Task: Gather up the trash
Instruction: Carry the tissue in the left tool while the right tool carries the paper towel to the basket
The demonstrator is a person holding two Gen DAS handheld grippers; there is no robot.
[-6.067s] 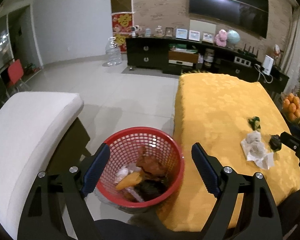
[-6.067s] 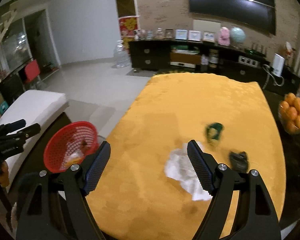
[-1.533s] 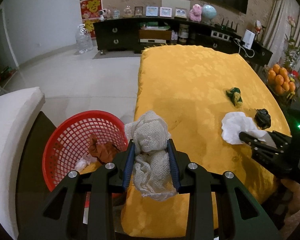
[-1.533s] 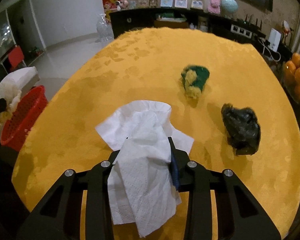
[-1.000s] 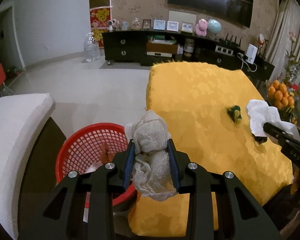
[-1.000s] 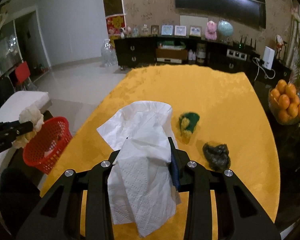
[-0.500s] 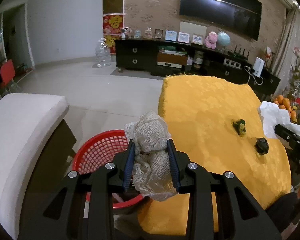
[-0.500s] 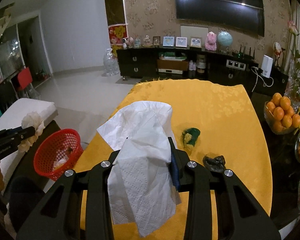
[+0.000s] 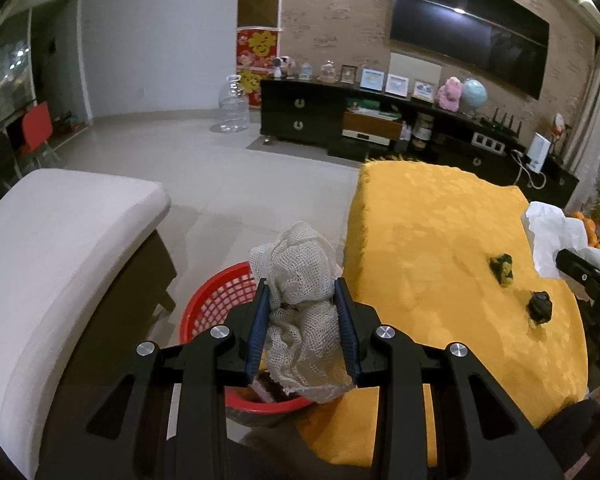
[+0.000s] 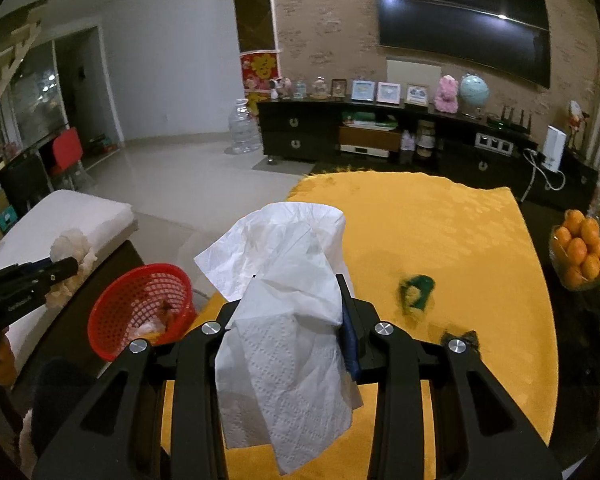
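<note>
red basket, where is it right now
The red basket sits on the floor in the left wrist view, between the white seat and the yellow table, under the left gripper.

Ahead of the hand-held gripper stand a black cabinet (image 10: 296, 132), a wall television (image 10: 460, 28) and a clear water jug (image 10: 242, 126); what look like oranges (image 10: 580, 248) sit right.

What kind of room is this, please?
Most likely a living room in a home. A large dark television hangs on the wall above a long black cabinet with framed pictures and a globe. A white cushioned seat stands on a tiled floor.
</note>
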